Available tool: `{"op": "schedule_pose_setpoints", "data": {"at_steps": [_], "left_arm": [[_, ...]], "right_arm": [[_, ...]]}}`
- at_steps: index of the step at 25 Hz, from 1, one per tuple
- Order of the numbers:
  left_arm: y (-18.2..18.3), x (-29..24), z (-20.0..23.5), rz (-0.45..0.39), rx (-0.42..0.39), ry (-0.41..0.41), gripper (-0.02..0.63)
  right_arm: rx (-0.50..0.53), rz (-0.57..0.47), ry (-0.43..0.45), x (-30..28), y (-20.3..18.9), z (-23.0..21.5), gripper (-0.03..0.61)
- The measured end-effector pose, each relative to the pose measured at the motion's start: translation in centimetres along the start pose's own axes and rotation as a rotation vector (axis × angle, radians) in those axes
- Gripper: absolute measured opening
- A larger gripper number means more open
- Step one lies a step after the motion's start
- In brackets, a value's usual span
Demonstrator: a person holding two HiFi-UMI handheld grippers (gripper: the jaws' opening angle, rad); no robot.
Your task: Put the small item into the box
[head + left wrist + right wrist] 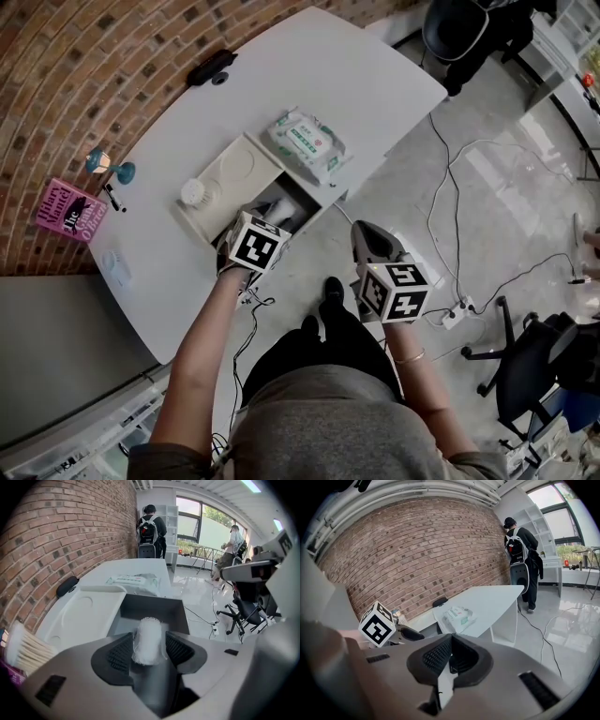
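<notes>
Over the white table (375,84), the left gripper (149,638) points steeply down into the open box (154,607), its jaws spread as wide as we see them. The white cloth roll (148,644) stands upright between the ribbed pads, which flank it without visibly squeezing it. The roll hangs directly above the box's dark cavity, and we cannot tell whether its lower end already rests on the box floor. In the head view the right gripper (450,639) waits at 4 o'clock of the left one, past the table edge, with its jaws closed together on nothing. A pack of wet wipes (305,141) lies at 1 o'clock of the box, and a round white brush (194,192) sits at 9 o'clock on the opened lid. We judge the roll to be light, soft and springy, neither slippery nor breakable. Loose threads at its frayed edge could catch on the pad ribs. The best hold is across its middle on the curved sides, with gentle pressure, since a hard pinch would only flatten it.
</notes>
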State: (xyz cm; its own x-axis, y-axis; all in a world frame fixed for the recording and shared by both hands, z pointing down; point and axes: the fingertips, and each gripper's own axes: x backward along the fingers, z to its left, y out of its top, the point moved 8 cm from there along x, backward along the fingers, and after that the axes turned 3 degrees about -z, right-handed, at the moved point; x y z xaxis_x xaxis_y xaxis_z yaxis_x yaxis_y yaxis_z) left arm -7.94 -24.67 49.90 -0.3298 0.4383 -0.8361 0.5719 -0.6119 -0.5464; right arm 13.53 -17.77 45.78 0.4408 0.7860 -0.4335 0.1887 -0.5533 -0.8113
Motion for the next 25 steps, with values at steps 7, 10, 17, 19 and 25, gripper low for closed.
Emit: {"op": "schedule_pose_setpoints", "data": {"at_steps": [7, 10, 17, 19, 25], "left_arm": [[0.3, 2.2, 0.1, -0.086, 0.087, 0.028, 0.216], [0.1, 3.1, 0.4, -0.125, 0.126, 0.047, 0.189], [-0.5, 4.8, 0.4, -0.2, 0.216, 0.079, 0.152], [-0.6, 5.3, 0.3, -0.22, 0.236, 0.091, 0.141], [-1.2, 6.8, 0.2, -0.267, 0.271, 0.112, 0.113]], "right_arm": [[0.026, 0.005, 0.035, -0.4, 0.4, 0.9, 0.006], [0.039, 0.008, 0.05, -0.6, 0.5, 1.4, 0.006], [0.066, 0.012, 0.08, -1.0, 1.0, 2.0, 0.006], [0.073, 0.015, 0.089, -1.2, 1.2, 2.3, 0.006], [0.095, 0.02, 0.122, -1.6, 1.4, 3.3, 0.006]]}}
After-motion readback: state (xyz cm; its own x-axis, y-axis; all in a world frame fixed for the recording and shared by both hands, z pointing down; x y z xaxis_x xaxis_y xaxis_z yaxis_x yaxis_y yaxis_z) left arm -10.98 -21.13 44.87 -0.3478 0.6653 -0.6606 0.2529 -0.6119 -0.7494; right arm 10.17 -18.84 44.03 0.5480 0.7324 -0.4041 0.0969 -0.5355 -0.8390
